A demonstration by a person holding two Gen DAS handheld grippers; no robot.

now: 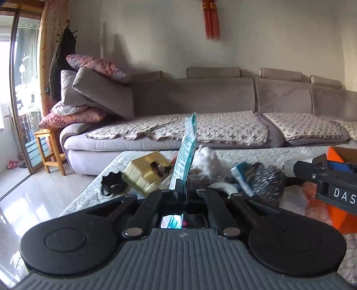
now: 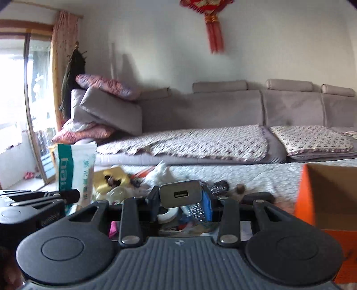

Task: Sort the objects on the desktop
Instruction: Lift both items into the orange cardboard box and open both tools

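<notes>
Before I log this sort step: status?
Left gripper shut on teal packet. Right gripper shut on USB charger. Orange box right, unobstructed.

Grey sofa (image 1: 200,98), stacked cushions (image 1: 89,93) — red tassel (image 1: 210,20), wooden stool (image 1: 50,147)

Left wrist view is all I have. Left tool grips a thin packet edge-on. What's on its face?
Observer: Right wrist view shows the packet broadside: white, green band, printed text, pinched by the left tool.
Operator: Right tool's load?
Observer: The right tool clamps a grey charger, USB port facing its camera.
Operator: Orange box open?
Observer: Yes, the orange box is open-topped, bare cardboard inside.
</notes>
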